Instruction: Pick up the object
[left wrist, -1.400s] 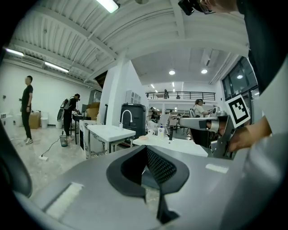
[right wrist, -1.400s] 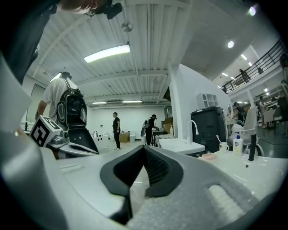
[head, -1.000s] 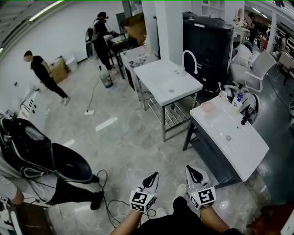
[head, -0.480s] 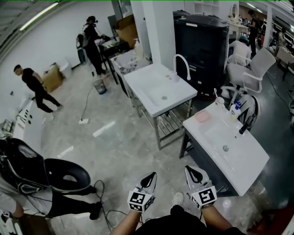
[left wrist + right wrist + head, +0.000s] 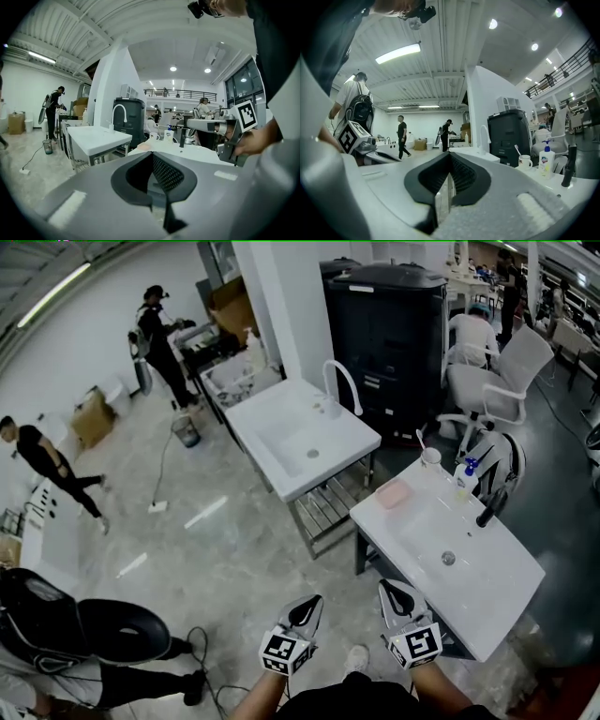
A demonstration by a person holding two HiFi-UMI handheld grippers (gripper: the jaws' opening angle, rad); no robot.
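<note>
White bench (image 5: 487, 601), ahead and right of the person: contents? (Clerk)

Cup (image 5: 430, 458) with a toothbrush at the far corner. Pink soap dish (image 5: 392, 493) by the edge to its left. Pump bottle (image 5: 464, 480) and black tap (image 5: 487, 510) along the edge to its right. The task names no item. I judge its object to be one of these, but cannot tell which. (Checker)

Left tool (image 5: 307, 607), right tool (image 5: 394, 594): condition? (Clerk)

Both have jaws pressed together with nothing between them. They are held side by side over the floor, just off the bench's near edge. (Checker)

Progress? (Clerk)

Nothing picked up. Left to do, by my reckoning: reach the bench, part the jaws, close on the item, lift. (Checker)

Surroundings, obstructions? (Clerk)

Second white basin (image 5: 281, 427) on a metal frame beyond. Black cabinet (image 5: 384, 334), white chair (image 5: 511, 367), cables (image 5: 211, 652) on the floor. People well apart at the back. Nothing stands between tools and bench. Bottle and tap stand close together, so a grasp there looks cramped. (Checker)
</note>
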